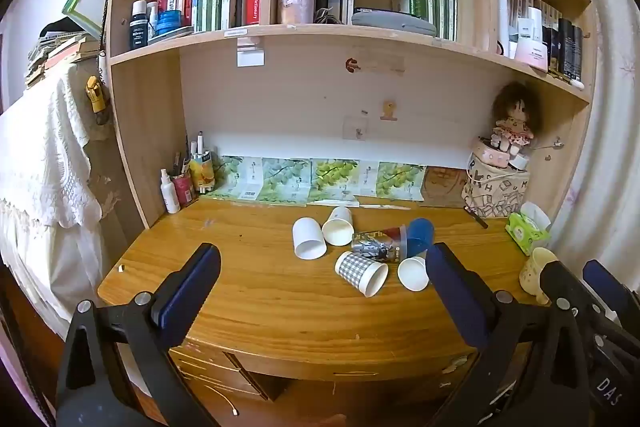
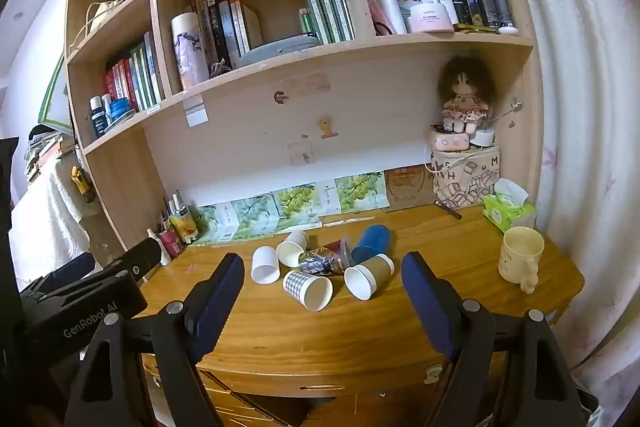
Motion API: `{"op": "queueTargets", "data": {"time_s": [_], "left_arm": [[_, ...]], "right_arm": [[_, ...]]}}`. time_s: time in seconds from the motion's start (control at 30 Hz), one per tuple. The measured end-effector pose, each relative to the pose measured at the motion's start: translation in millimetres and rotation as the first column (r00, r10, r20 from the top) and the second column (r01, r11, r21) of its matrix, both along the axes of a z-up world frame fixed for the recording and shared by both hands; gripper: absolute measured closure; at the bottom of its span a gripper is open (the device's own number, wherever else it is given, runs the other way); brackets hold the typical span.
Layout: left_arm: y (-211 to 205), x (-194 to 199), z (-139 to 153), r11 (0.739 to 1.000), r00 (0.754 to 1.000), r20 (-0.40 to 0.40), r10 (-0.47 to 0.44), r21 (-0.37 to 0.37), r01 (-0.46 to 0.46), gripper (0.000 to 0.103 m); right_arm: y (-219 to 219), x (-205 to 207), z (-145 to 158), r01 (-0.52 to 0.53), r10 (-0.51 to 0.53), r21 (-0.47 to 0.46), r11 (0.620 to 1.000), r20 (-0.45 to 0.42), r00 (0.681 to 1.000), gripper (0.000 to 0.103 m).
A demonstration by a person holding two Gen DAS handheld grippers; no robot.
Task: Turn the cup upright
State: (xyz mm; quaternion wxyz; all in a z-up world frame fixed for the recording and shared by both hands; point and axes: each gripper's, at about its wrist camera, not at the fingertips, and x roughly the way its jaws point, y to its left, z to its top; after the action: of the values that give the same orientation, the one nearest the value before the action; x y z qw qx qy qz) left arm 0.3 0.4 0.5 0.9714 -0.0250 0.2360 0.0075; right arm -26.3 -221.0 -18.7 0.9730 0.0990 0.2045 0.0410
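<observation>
Several cups lie on their sides in a cluster on the wooden desk: a white cup, a second white cup, a checked cup, a printed cup, a blue cup and a brown-sleeved cup. The checked cup and the blue cup also show in the right wrist view. My left gripper is open and empty, in front of the cluster. My right gripper is open and empty, also short of the cups.
A cream mug stands upright at the desk's right end, by a green tissue pack. A patterned box with a doll sits at the back right. Bottles and a pen holder stand at the back left. Bookshelves rise above.
</observation>
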Motion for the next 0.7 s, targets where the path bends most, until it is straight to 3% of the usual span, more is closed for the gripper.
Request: {"op": "queueTargets", "data": {"time_s": [0.7], "left_arm": [[-3.0, -0.9, 3.6, 0.999, 0.999, 0.042, 0.009, 0.034, -0.010, 0.001]], "right_arm": [[4.5, 8.7, 2.1, -0.032, 0.031, -0.014, 0.999, -0.002, 1.000, 0.021]]}}
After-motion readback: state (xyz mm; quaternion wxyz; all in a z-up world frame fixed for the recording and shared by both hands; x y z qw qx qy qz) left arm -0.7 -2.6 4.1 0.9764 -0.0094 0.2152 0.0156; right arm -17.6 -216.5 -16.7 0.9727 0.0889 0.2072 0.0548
